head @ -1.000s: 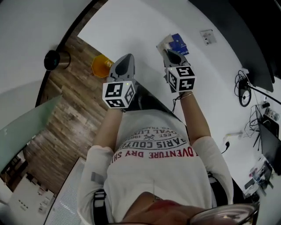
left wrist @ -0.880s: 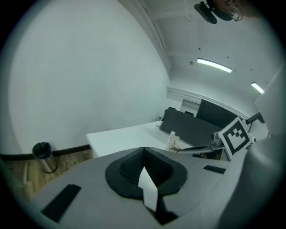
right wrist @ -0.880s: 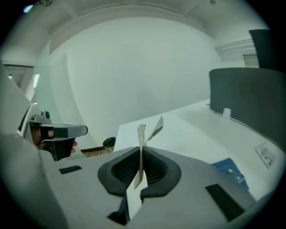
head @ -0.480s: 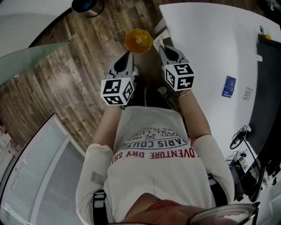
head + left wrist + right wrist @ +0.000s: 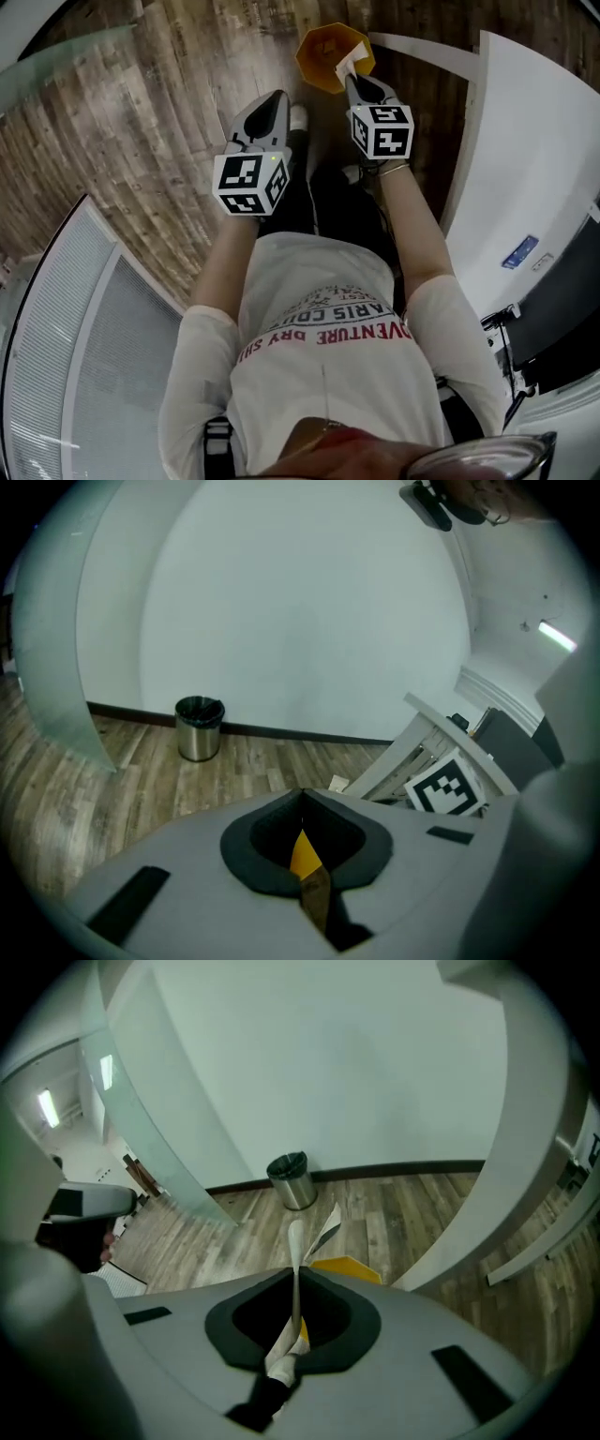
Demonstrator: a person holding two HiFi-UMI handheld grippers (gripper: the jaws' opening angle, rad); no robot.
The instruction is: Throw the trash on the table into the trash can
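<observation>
The right gripper (image 5: 354,82) has its 2 jaws pressed together on a thin, crumpled white paper scrap (image 5: 344,66), which sticks out past the jaw tips. In the head view the scrap lies over the near rim of the orange plastic trash can (image 5: 323,47). The can stands on the brown wooden plank floor (image 5: 169,122), near the edge of the white table (image 5: 534,141). The left gripper (image 5: 272,103) is beside the right one, to the left of the can, its jaws closed together with nothing between them. A round silver metal bin (image 5: 292,1180) stands well apart, by the white wall.
</observation>
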